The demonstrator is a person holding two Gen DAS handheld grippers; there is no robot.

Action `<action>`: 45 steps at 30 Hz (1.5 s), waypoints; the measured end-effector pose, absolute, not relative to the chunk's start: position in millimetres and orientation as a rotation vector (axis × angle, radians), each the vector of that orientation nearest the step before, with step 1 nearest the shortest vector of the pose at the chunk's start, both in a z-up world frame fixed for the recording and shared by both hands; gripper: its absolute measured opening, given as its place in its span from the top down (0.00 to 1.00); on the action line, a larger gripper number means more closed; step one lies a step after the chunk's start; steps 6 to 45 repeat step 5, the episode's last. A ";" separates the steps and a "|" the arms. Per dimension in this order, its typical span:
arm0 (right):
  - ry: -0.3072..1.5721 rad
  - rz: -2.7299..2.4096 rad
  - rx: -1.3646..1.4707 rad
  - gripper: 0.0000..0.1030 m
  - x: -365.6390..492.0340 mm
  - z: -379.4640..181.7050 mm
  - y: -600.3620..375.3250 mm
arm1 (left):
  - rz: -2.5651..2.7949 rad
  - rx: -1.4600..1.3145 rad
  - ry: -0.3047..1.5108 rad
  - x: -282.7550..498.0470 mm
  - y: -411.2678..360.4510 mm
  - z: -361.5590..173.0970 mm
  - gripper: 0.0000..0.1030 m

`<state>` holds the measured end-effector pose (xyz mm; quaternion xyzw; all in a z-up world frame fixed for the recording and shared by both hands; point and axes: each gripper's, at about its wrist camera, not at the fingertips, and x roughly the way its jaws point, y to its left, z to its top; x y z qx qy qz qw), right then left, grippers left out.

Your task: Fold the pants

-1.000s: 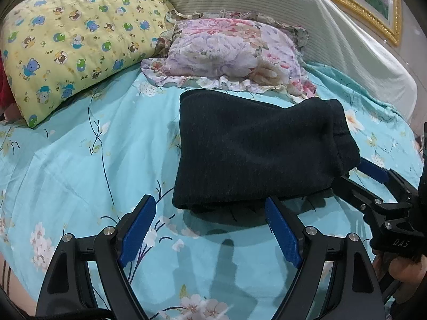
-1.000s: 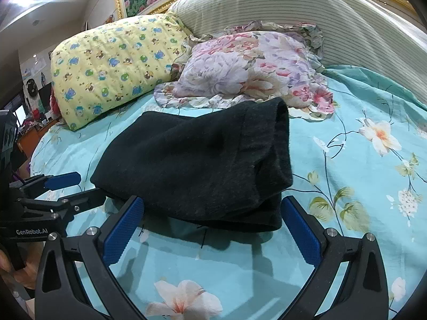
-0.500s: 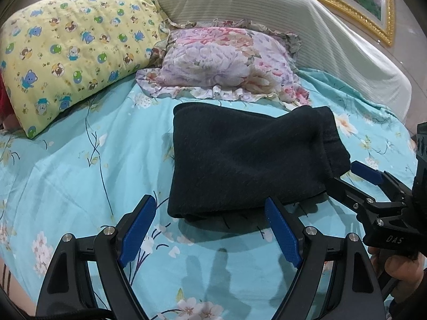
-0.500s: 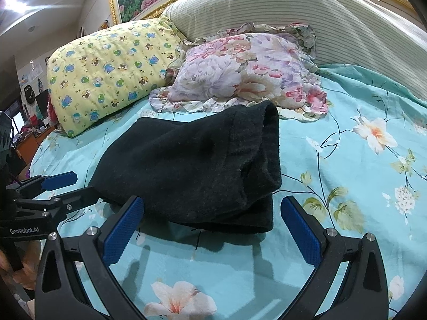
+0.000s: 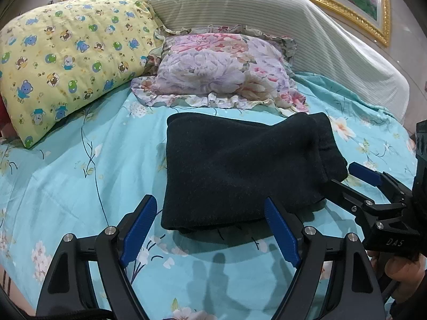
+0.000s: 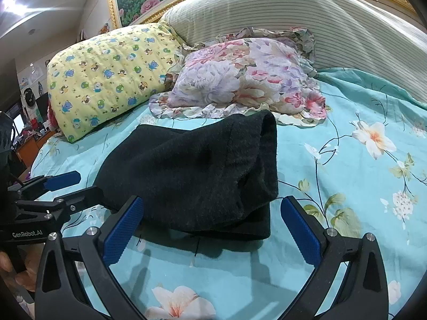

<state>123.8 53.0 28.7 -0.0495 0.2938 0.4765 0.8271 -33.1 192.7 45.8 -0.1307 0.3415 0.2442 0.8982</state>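
The black pants lie folded into a thick rectangle on the turquoise flowered bedsheet; they also show in the right wrist view. My left gripper is open and empty, just short of the bundle's near left edge. My right gripper is open and empty, just short of the bundle's near right edge. Each gripper appears in the other's view: the right one at the right side, the left one at the left side.
A yellow bear-print pillow and a floral ruffled pillow lie behind the pants. A striped cream bolster lines the headboard. Room furniture lies beyond the bed's left edge.
Both grippers have drawn back and up a little from the folded pants, staying open. The pants have not moved.
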 end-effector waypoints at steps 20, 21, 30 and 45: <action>0.621 1.012 -0.097 0.01 124.3 31.1 54.2 | 0.509 -0.310 0.721 -29.8 201.0 47.9 0.19; 0.621 1.012 -0.097 0.01 124.3 31.1 54.2 | 0.509 -0.310 0.721 -29.8 201.0 47.9 0.19; 0.621 1.012 -0.097 0.01 124.3 31.1 54.2 | 0.509 -0.310 0.721 -29.8 201.0 47.9 0.19; 0.621 1.012 -0.097 0.01 124.3 31.1 54.2 | 0.509 -0.310 0.721 -29.8 201.0 47.9 0.19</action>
